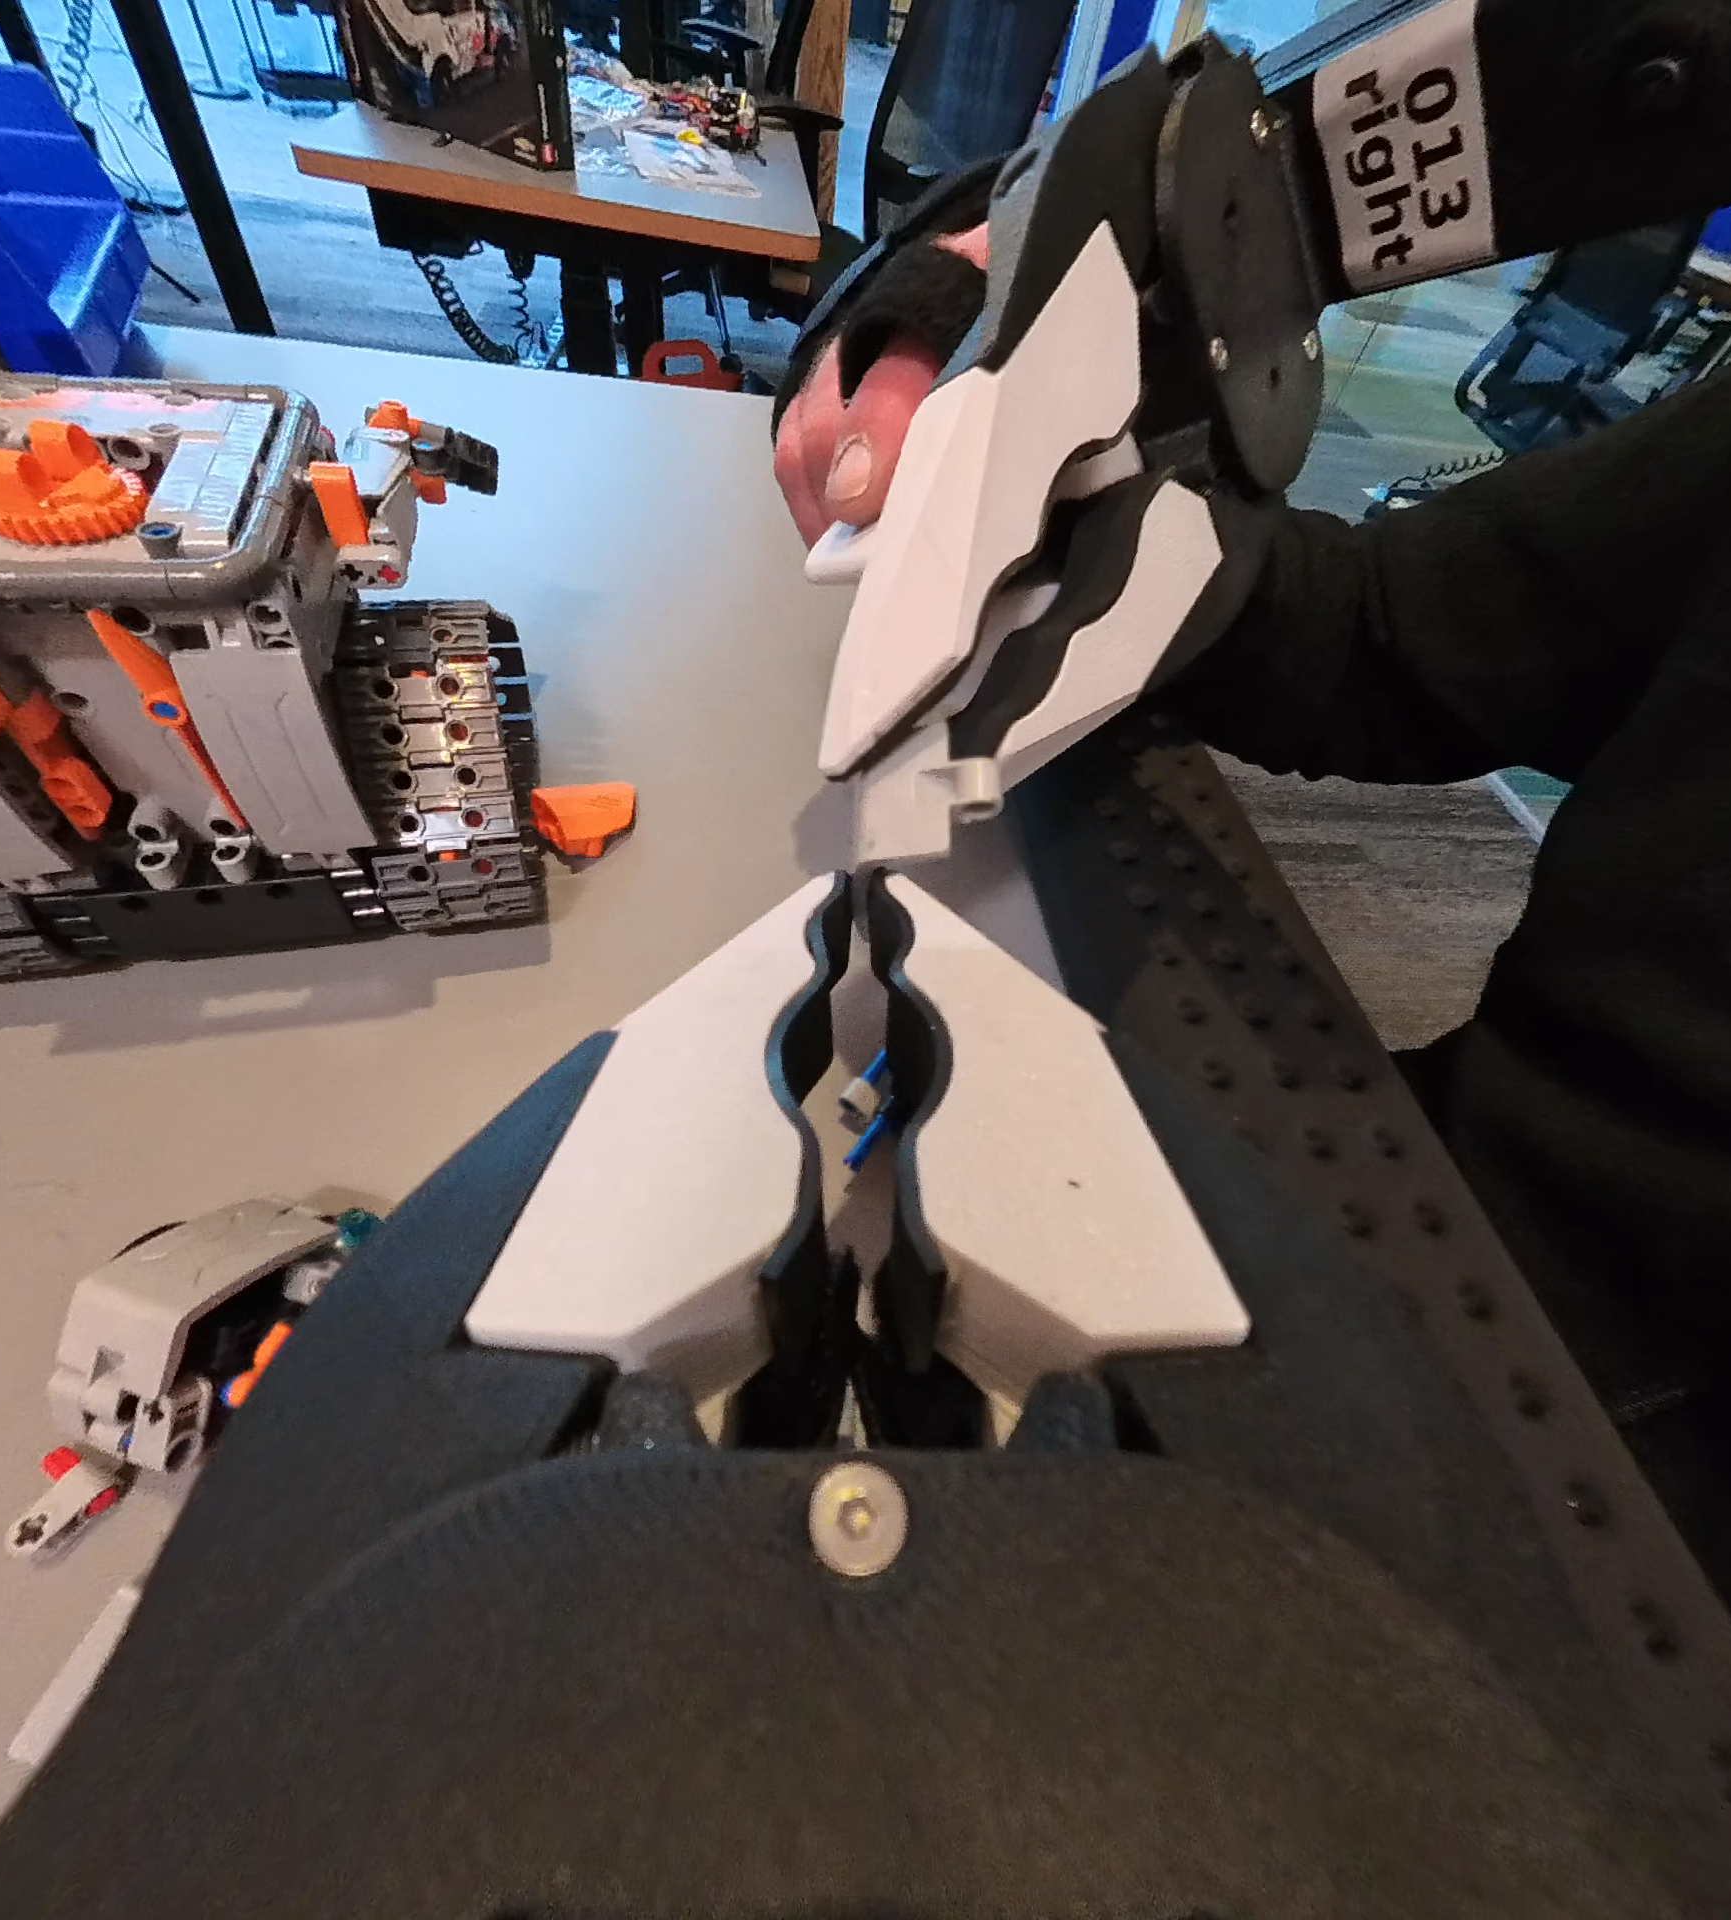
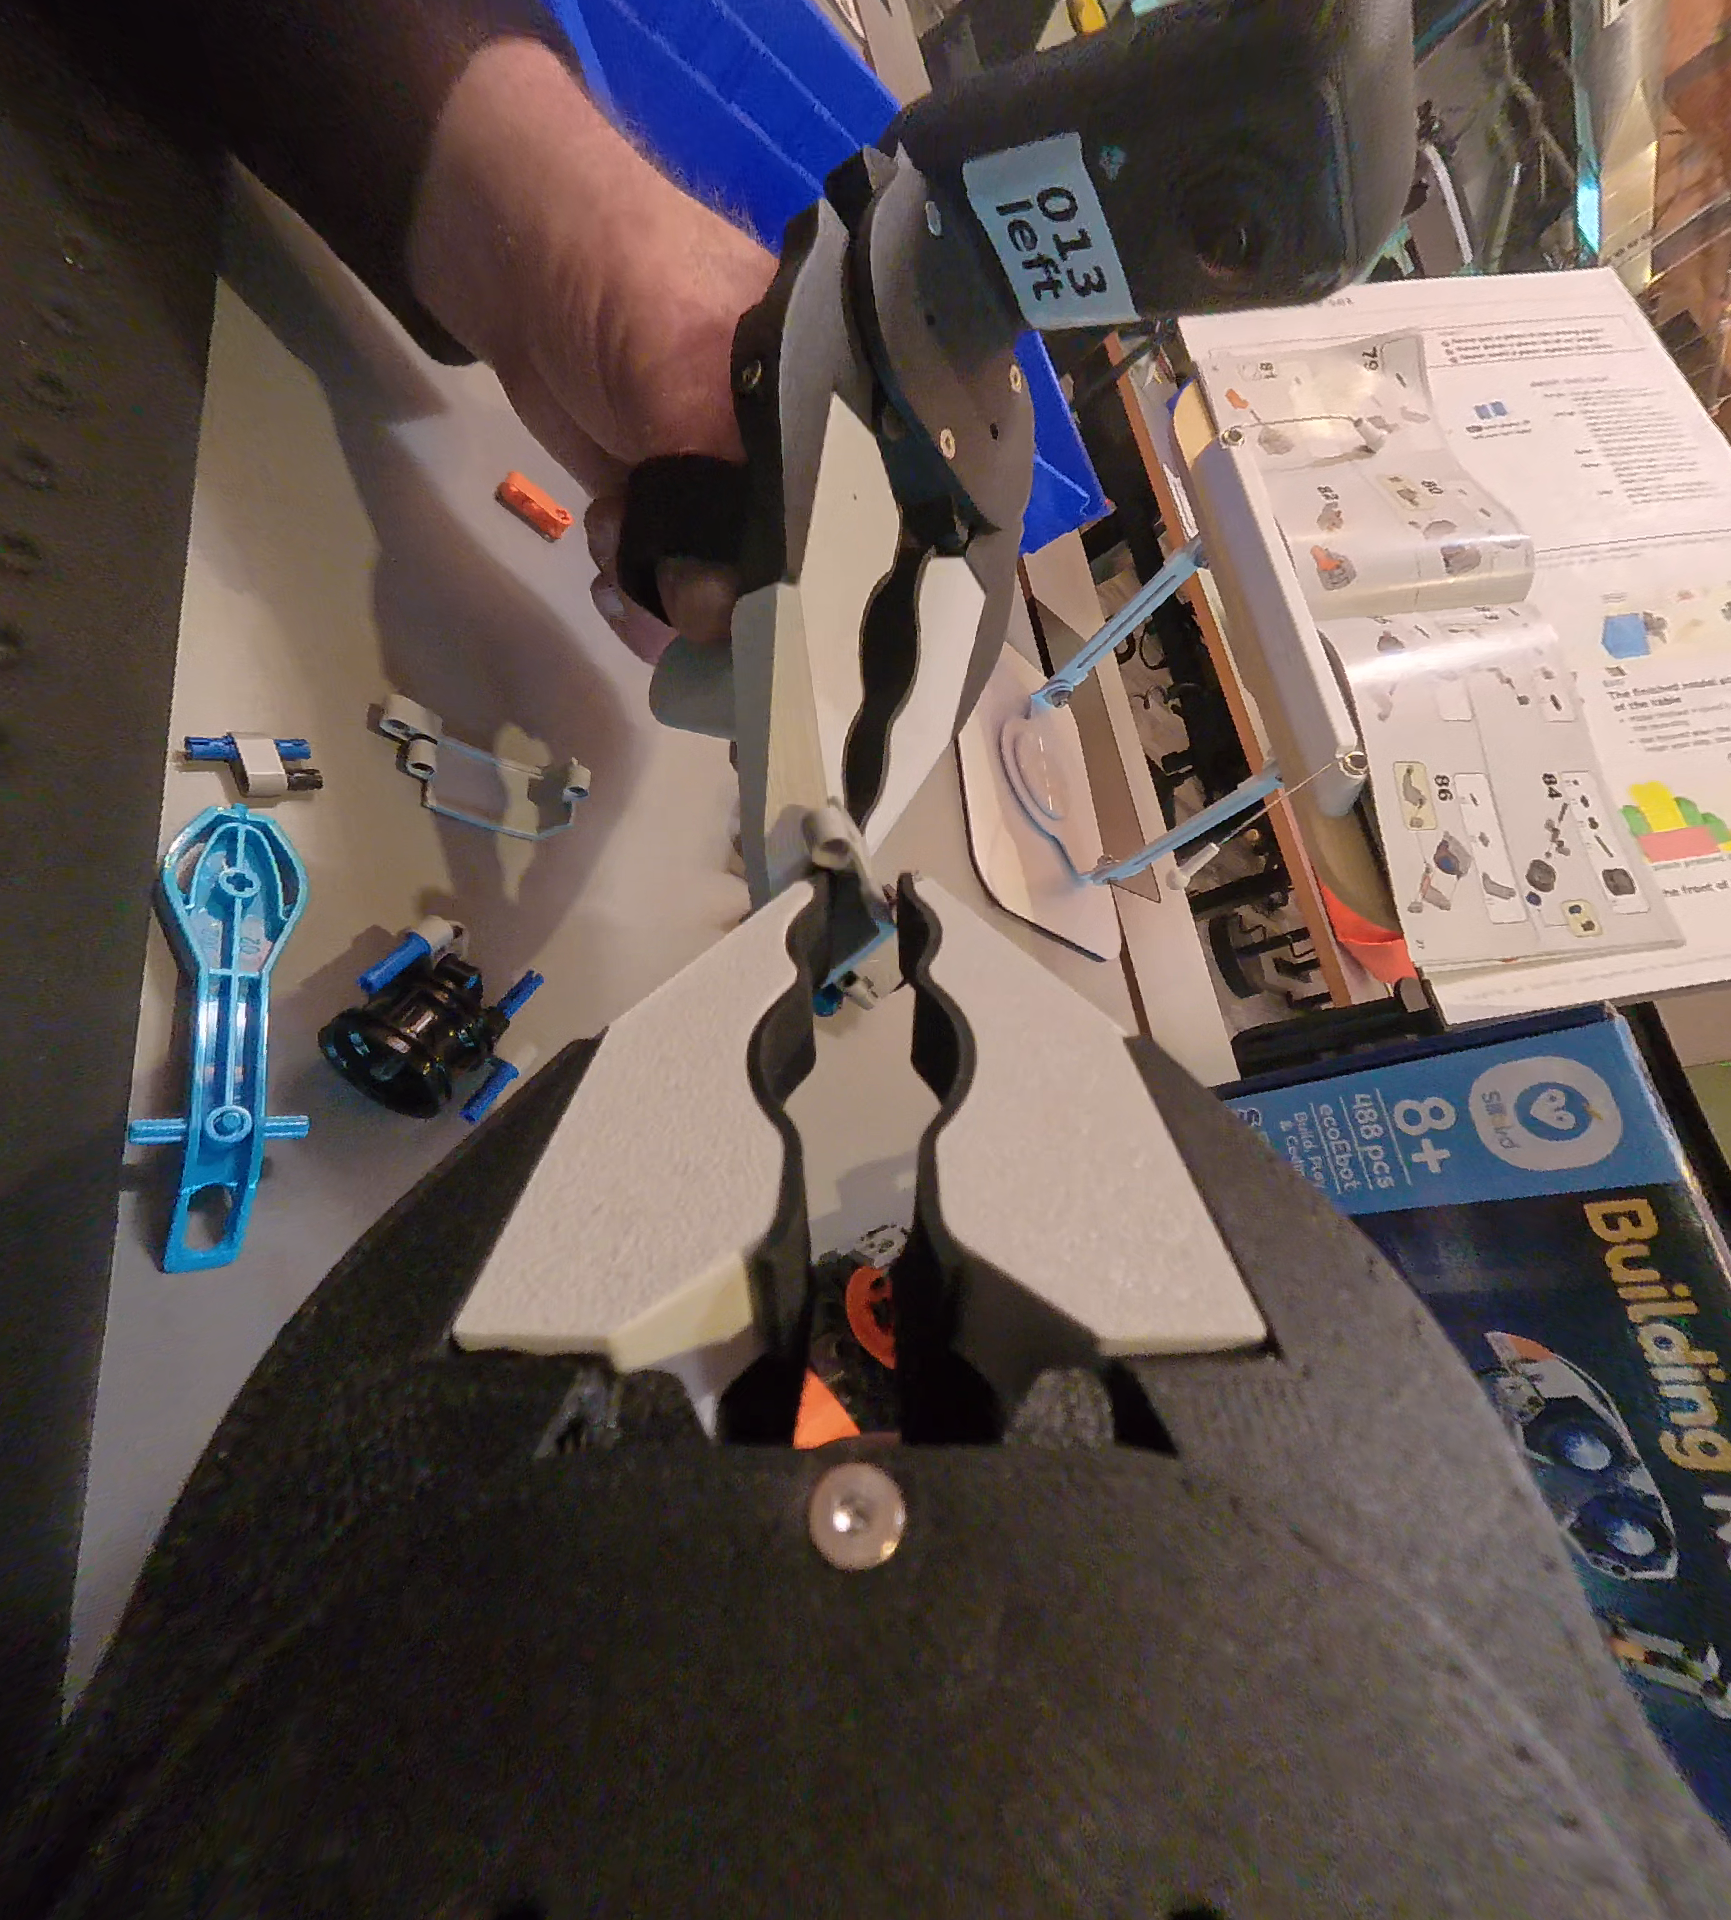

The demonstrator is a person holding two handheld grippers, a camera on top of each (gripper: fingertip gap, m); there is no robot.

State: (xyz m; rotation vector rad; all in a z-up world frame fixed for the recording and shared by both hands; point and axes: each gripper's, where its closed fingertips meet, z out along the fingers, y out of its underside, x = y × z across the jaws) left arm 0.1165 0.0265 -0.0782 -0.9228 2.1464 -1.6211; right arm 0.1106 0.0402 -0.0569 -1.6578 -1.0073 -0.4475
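Observation:
A small grey panel piece (image 1: 908, 826) with a pin hole hangs above the grey table (image 1: 674, 582), held between both grippers. My right gripper (image 1: 918, 779) comes down from the upper right and is shut on its upper part. My left gripper (image 1: 856, 883) meets it from below, with its fingertips pinched on the thin lower edge. In the right wrist view the piece (image 2: 850, 925) sits between my right gripper's (image 2: 861, 899) tips, against the left pad. The left gripper (image 2: 825, 847) grips its end from above.
A grey and orange tracked model (image 1: 217, 675) stands on the left, with an orange part (image 1: 586, 816) and a small grey sub-assembly (image 1: 175, 1340) nearby. Loose parts lie on the table: a light-blue frame (image 2: 222, 1029), a black hub (image 2: 414, 1039) and a grey bracket (image 2: 487, 779). An instruction booklet (image 2: 1463, 623) and a box (image 2: 1567, 1247) are on the right. The grippers are tip to tip, or close to it. The left tips stand about 9 centimeters off the black hub (image 2: 414, 1039).

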